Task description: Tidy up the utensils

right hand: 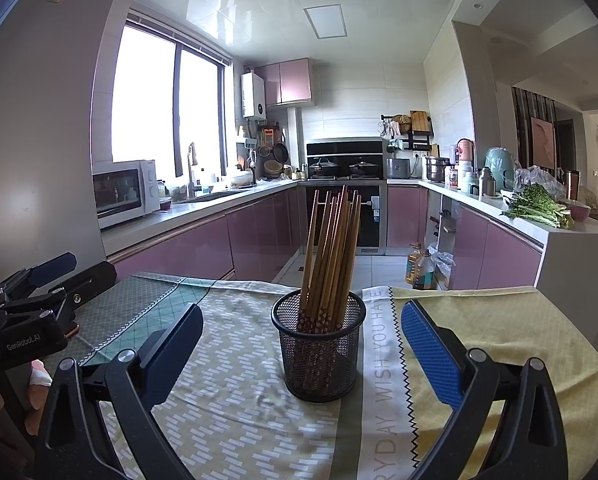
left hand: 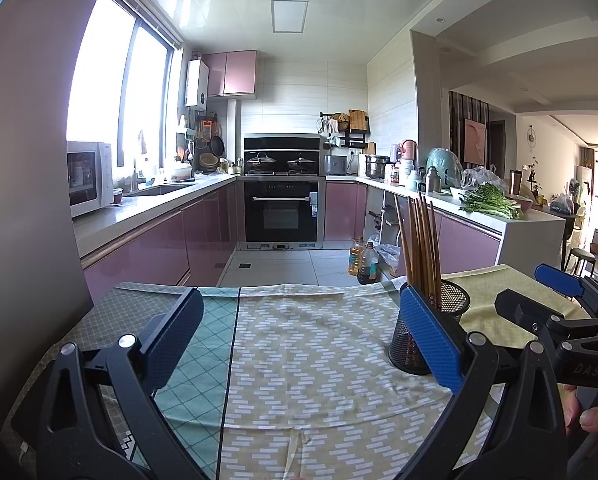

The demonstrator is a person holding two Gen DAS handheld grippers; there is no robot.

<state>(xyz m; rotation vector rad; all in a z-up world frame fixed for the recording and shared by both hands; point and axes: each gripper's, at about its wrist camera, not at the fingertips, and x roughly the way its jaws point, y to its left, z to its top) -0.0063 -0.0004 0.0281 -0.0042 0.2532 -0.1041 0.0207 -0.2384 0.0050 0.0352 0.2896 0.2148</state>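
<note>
Both the left gripper (left hand: 299, 332) and the right gripper (right hand: 301, 344) hung wide apart and empty over the cloth-covered bench (right hand: 227, 400). Just beyond the right gripper, one black mesh cup (right hand: 319, 352) stood upright mid-bench. It held about ten wooden chopsticks (right hand: 333, 248), long axes near vertical, patterned ends down, tops fanning slightly away.

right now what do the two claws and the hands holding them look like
Both are black plastic frames with silver rivets and blue textured pads: the left claw and the right claw. The left body reads "GenRobot.AI", the right "DAS". No cables show. Only bare fingertips appear, with no sleeve visible.
</note>
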